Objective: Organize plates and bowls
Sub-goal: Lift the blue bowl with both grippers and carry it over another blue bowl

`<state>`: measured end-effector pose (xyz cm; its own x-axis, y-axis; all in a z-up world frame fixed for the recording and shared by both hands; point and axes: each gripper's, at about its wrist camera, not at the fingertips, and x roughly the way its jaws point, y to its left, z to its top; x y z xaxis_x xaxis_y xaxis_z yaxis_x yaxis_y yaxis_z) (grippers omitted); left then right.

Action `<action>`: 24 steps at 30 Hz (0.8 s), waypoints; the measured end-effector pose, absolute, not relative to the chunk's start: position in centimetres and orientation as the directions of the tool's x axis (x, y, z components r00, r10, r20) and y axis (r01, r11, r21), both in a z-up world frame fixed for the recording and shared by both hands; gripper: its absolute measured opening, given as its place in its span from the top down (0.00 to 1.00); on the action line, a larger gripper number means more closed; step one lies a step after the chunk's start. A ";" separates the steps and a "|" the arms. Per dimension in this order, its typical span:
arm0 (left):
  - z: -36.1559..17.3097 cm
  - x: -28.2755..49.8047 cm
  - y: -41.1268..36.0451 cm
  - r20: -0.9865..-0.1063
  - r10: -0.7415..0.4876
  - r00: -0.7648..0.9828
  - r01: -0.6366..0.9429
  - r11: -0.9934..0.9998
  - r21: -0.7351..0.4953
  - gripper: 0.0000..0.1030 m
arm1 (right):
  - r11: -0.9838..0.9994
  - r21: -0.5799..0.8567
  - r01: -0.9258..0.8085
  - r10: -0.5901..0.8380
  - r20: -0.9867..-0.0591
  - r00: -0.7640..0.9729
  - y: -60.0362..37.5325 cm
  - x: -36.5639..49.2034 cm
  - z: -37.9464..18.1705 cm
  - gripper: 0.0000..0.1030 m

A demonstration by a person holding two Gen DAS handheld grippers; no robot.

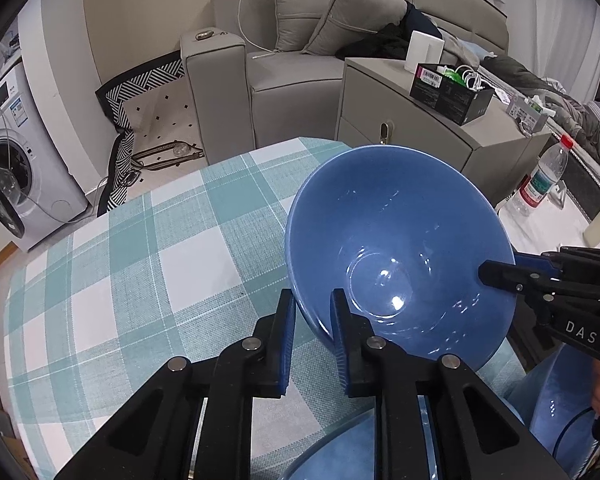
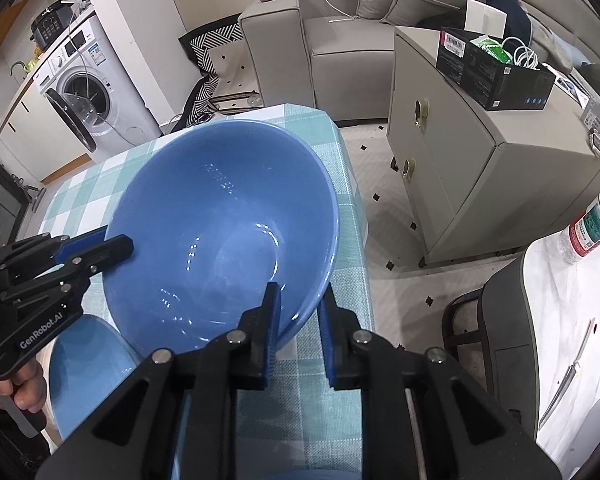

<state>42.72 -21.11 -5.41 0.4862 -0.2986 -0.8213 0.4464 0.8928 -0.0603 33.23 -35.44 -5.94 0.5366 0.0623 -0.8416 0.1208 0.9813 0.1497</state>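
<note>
Closest to our left wrist camera is the left gripper (image 1: pixel 312 320), its blue-padded fingers straddling the near rim of the blue bowl (image 1: pixel 400 240), one finger outside the wall and one inside, clamped on the rim. Across the bowl, the right gripper (image 2: pixel 298 316) has the opposite rim the same way, one pad inside and one outside. We hold it from two sides, we judge, because a glossy, wide bowl would tip or slip from a single pinch at its edge; two opposed grips keep it level enough to carry.

The bowl is lifted and tilted, with the checked tablecloth (image 1: pixel 140 260) showing beneath and beyond it, so it rests on nothing but our pads. It hangs over the table's right part, near the edge.

Below and nearer us lies more blue crockery: the rim of a blue dish (image 1: pixel 340 452) shows between the left gripper's arms, and in the right wrist view a blue plate (image 2: pixel 88 376) lies low on the left. We cannot tell whether these are one piece or two. We take it the bowl is held over them because it is meant to be stacked there.

Beside the table stand a grey cabinet (image 2: pixel 480 168) and a water bottle (image 1: pixel 544 176), both well clear of our work.
</note>
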 end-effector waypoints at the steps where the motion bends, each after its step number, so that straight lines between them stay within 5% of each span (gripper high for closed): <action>1: -5.2 42.6 -21.0 -0.818 -0.302 0.490 0.444 0.894 -0.064 0.83 | 0.982 0.148 0.120 0.061 -0.840 0.539 -35.4 33.2 -5.8 0.83; 24: -0.1 38.0 -20.6 -0.759 -0.324 0.565 0.455 0.889 -0.041 0.82 | 0.983 0.142 0.117 0.041 -0.789 0.613 -35.0 29.3 -1.4 0.83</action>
<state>38.04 -20.64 -0.14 0.5647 -0.3240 -0.7590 0.4553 0.8894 -0.0410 29.26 -35.01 -1.43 0.6126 0.0412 -0.7893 0.1173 0.9829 0.1423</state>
